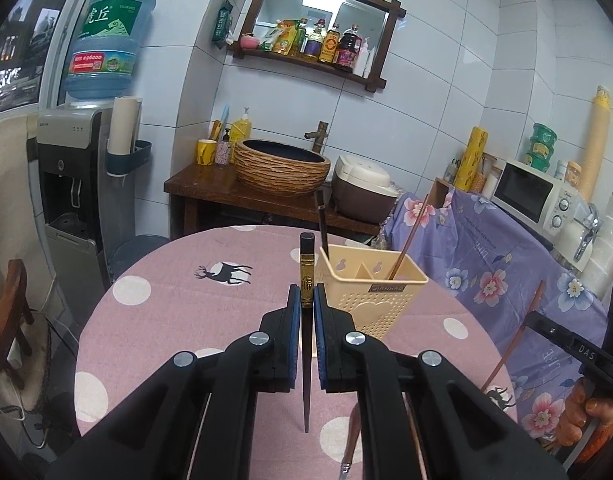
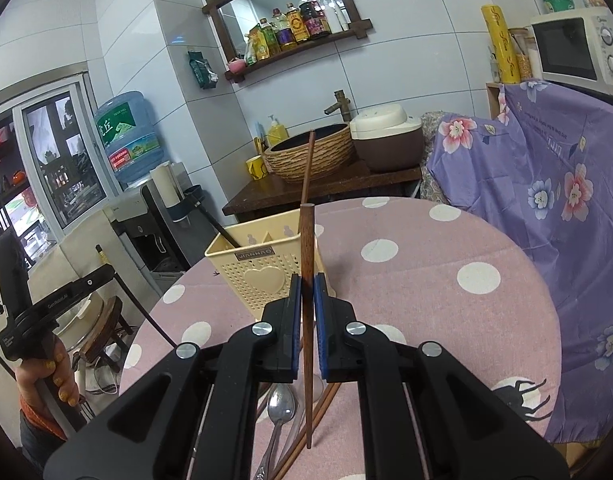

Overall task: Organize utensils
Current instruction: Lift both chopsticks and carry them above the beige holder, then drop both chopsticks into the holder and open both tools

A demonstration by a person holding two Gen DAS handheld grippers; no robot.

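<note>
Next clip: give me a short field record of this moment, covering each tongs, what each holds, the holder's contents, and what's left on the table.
left tongs: shut on black chopstick
right tongs: shut on brown chopstick
utensil holder: cream, standing on the pink dotted table; one black and one brown chopstick already inside
left on table: spoon and brown chopsticks, near edge

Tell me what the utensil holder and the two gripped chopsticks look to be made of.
Utensil holder: likely moulded plastic, matte cream, with punched holes and an embossed heart. Black chopstick in the left gripper: glossy dark lacquer or plastic, with a gold band. Brown chopstick in the right gripper: probably wood, matte, faint grain.
</note>
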